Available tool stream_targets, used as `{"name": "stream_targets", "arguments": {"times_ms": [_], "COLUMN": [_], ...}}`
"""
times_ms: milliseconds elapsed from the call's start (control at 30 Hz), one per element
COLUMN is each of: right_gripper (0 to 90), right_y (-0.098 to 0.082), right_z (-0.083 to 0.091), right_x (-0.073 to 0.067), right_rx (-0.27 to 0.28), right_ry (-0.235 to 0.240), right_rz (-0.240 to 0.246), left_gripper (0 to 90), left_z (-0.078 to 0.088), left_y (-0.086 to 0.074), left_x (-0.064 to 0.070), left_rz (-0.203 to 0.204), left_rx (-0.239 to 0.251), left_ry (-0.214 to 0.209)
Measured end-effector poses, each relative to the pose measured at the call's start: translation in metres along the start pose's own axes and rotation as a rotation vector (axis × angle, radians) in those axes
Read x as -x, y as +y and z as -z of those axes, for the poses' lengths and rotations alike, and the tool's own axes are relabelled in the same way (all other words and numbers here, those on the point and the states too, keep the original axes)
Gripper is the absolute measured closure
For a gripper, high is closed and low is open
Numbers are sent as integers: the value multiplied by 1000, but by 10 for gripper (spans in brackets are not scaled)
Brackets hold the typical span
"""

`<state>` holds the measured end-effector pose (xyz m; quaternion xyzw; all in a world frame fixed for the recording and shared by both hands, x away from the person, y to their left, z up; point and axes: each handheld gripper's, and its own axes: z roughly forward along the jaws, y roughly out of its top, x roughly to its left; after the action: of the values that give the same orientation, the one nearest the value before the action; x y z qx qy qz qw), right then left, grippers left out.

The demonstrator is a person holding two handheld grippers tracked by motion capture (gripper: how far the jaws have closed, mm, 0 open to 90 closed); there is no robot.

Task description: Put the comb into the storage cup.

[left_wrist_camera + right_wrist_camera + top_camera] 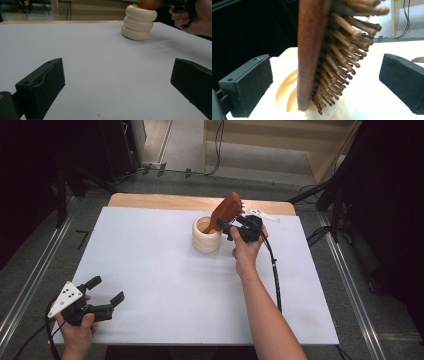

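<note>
White sheet [165,285] over a wooden table [150,200]; grey floor [240,175] beyond.

One cream, ribbed, ring-stacked ceramic holder [206,236] stands on one white-topped table [165,285]. One brown wooden paddle hairbrush with wooden pins [226,211] is there. Two black two-jaw grippers are counted: a left gripper [107,290] and a right gripper [230,223].

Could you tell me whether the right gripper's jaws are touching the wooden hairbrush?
Apart: in the right gripper view, the jaws stand open with clear gaps on both sides of the wooden hairbrush.
</note>
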<state>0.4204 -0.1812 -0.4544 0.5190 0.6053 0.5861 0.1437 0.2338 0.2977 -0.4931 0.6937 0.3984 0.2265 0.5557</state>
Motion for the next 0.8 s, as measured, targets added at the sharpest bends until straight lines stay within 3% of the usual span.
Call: {"name": "stream_targets", "arguments": {"times_ms": [300, 800], "right_gripper": [0, 0], "right_y": [5, 8], "right_z": [10, 40], "right_x": [-3, -6], "right_rx": [-18, -24], "right_ry": [-25, -54], "right_rz": [24, 122], "left_gripper": [0, 0], "left_z": [0, 0], "left_y": [0, 0], "left_x": [0, 0], "left_rz": [0, 2], "left_rx": [0, 4], "left_ry": [0, -1]}}
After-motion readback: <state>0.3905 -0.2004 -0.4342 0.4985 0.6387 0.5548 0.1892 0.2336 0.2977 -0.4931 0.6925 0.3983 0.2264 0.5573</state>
